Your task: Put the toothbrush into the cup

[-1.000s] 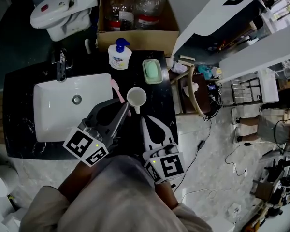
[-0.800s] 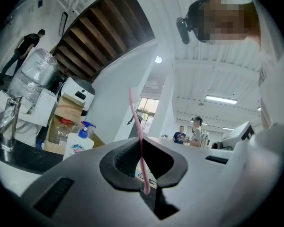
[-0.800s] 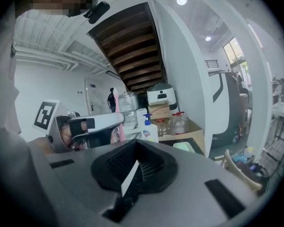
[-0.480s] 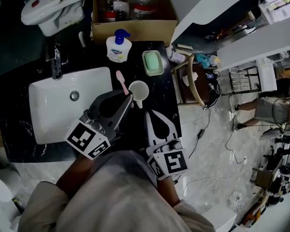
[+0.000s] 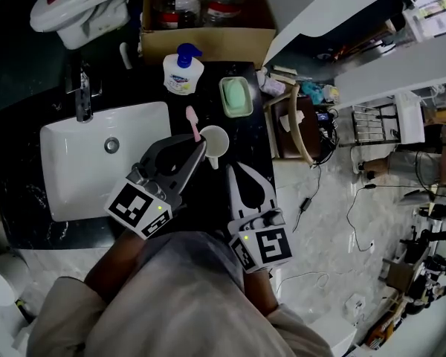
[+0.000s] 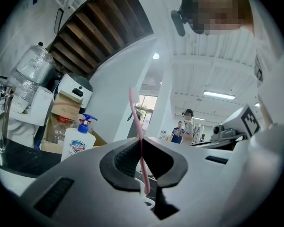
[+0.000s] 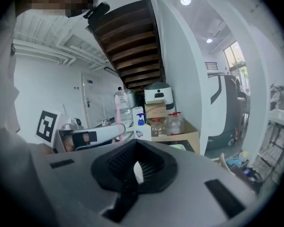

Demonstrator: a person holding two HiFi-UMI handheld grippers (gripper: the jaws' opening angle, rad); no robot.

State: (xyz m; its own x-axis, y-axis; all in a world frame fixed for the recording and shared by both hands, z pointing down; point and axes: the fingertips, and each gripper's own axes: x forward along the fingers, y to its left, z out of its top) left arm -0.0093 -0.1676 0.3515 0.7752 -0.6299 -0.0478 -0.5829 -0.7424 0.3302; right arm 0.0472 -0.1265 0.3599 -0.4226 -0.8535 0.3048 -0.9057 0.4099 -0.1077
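Note:
A pink toothbrush [image 5: 194, 123] stands nearly upright, and my left gripper [image 5: 201, 146] is shut on its handle, right at the left rim of the white cup [image 5: 214, 141] on the black counter. In the left gripper view the toothbrush [image 6: 134, 108] runs up between the closed jaws, its lower end just above a bit of the cup's rim [image 6: 149, 203]. My right gripper [image 5: 236, 168] is shut and holds nothing, just in front of the cup. The right gripper view shows the toothbrush [image 7: 117, 119] to the left and the cup [image 7: 138, 173] through the jaw opening.
A white sink [image 5: 67, 173] with a faucet [image 5: 82, 99] lies left of the cup. A soap pump bottle [image 5: 183, 73] and a green soap dish [image 5: 236, 97] stand behind it. A cardboard box [image 5: 201, 44] of bottles is farther back. The counter ends just right of the cup.
My left gripper has carried the toothbrush to the right, from beside the sink to the cup's left rim. The right gripper has stayed shut in front of the cup.

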